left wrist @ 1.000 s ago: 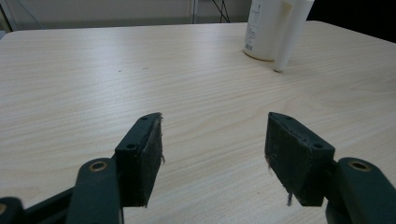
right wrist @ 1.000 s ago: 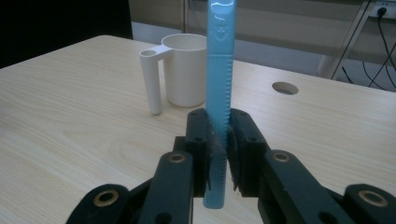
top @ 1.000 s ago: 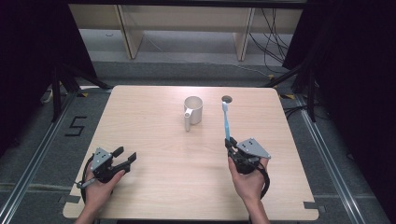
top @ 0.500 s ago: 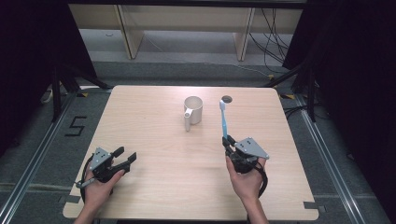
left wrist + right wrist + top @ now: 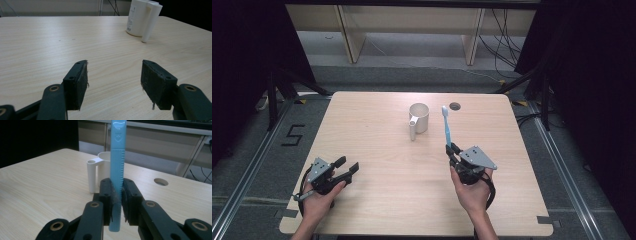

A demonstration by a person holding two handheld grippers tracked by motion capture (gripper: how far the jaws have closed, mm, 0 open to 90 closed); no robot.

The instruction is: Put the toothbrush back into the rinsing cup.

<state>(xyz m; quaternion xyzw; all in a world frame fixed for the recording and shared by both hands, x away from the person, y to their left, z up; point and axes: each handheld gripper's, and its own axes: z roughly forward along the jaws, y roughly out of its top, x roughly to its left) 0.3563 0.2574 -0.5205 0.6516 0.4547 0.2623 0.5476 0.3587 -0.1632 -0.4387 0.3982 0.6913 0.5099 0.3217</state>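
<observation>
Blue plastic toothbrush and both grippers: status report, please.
Right gripper shut on blue plastic toothbrush, held upright. Left gripper open, nothing between its jaws. White handled cup stands beyond the brush, path clear.

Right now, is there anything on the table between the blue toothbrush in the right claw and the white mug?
Nothing visible. The toothbrush stands upright, clamped in the right claw, and only bare table lies between it and the mug. The mug's handle points toward the person.
</observation>
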